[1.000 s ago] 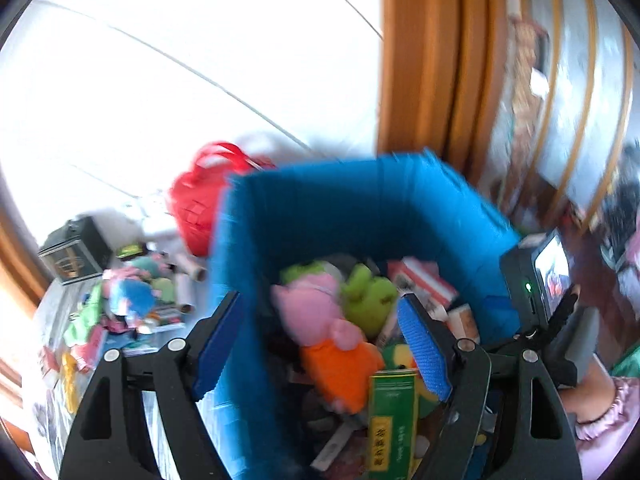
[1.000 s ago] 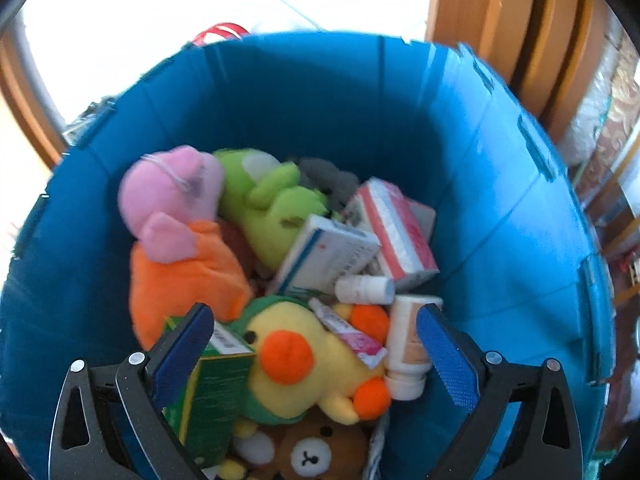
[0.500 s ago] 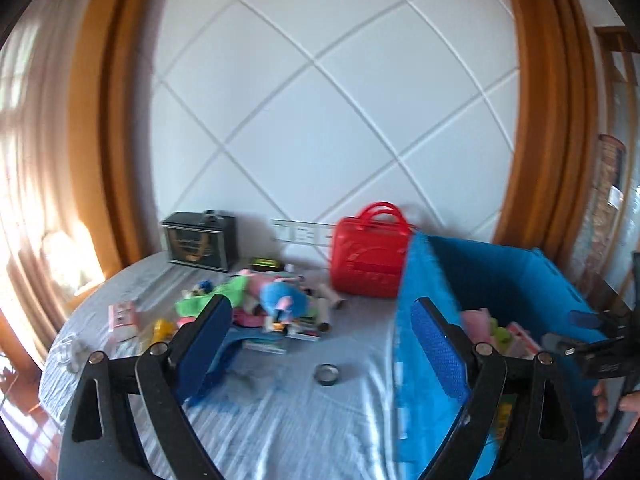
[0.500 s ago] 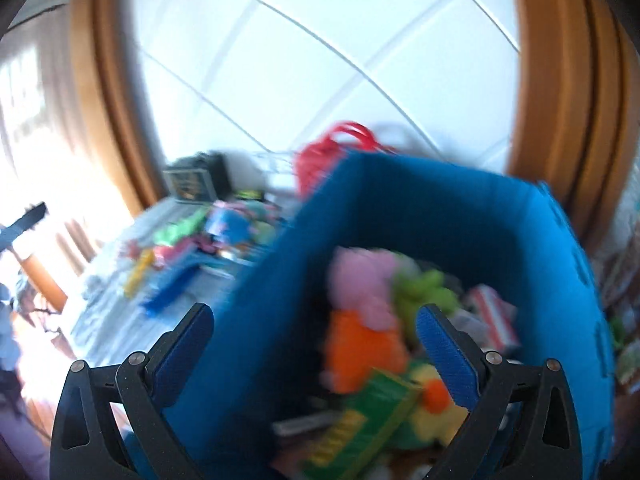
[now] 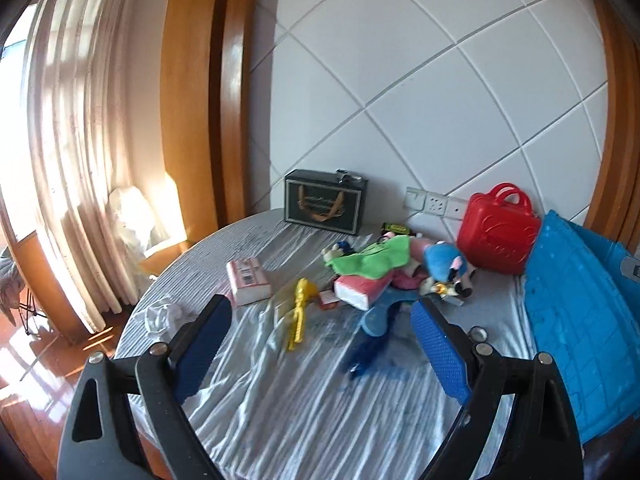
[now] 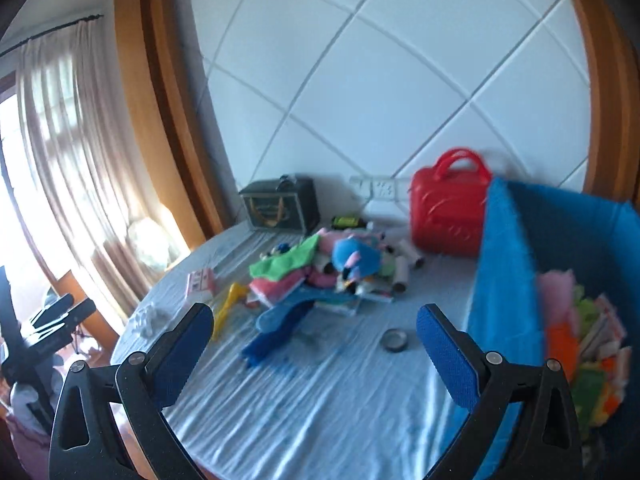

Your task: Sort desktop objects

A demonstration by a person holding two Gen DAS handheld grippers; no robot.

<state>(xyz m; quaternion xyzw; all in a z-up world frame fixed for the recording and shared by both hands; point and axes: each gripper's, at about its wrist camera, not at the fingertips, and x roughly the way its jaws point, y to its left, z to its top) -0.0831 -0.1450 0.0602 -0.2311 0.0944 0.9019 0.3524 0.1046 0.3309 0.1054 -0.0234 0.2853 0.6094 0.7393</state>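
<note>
The pile of desktop objects (image 5: pixel 400 276) lies on the round table (image 5: pixel 304 408), toward twelve o'clock from both grippers and well apart from their fingertips. A blue plush toy (image 5: pixel 442 258) sits at the pile's three o'clock side, a green cloth (image 5: pixel 372 258) drapes its top, and a pink-and-white box (image 5: pixel 354 290) pokes out at six o'clock. A blue brush-like tool (image 5: pixel 374 330) stretches from the pile toward six o'clock. A yellow plastic toy (image 5: pixel 298 314) lies just beside the pile at eight o'clock, and a pink packet (image 5: pixel 248 286) rests at nine o'clock. A small round lid (image 6: pixel 394 340) sits alone on the cloth at five o'clock from the pile.

The blue bin (image 6: pixel 504 280) stands at three o'clock, holding plush toys and boxes (image 6: pixel 588 340). A red case (image 5: pixel 498 234) stands against the wall at the bin's eleven o'clock, and a dark box (image 5: pixel 324 206) stands at the pile's eleven o'clock.

The left gripper (image 5: pixel 320 340) hangs above the table with its jaws spread wide and nothing between them. The right gripper (image 6: pixel 314 346) is likewise spread wide and empty.
</note>
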